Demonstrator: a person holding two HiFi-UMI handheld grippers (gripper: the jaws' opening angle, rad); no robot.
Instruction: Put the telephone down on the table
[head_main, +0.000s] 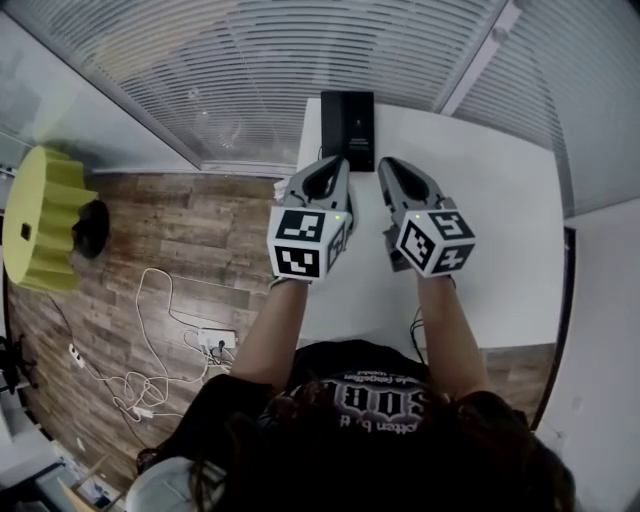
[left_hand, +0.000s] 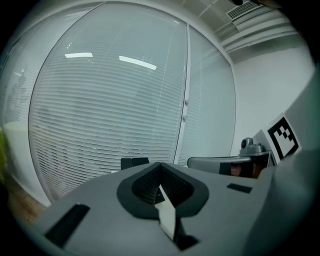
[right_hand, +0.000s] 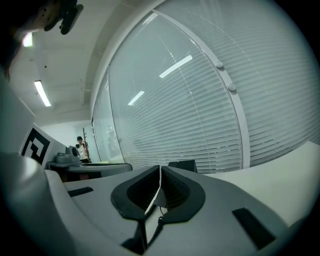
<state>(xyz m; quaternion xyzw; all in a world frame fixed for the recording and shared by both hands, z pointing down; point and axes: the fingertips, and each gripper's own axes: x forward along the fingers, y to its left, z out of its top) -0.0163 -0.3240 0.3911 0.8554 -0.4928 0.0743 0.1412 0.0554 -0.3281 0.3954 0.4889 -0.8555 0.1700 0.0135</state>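
A black telephone (head_main: 347, 130) stands at the far edge of the white table (head_main: 500, 230), against the blinds. Both grippers hover side by side over the table, pointing at it. My left gripper (head_main: 340, 166) has its tips just short of the telephone's near end; its pads meet with nothing between them. My right gripper (head_main: 390, 170) is beside it to the right, also shut and empty. The left gripper view shows the telephone (left_hand: 134, 162) as a dark block beyond the left gripper (left_hand: 160, 170). The right gripper view shows the telephone (right_hand: 182, 165) beyond the right gripper (right_hand: 160, 170), with a coiled cord (right_hand: 154, 234) below the pads.
The table's left edge (head_main: 300, 170) drops to a wooden floor (head_main: 190, 230) with a yellow ribbed stool (head_main: 45, 220), a power strip (head_main: 215, 340) and loose white cables. Window blinds (head_main: 300, 60) close off the far side. A white wall (head_main: 600, 330) is on the right.
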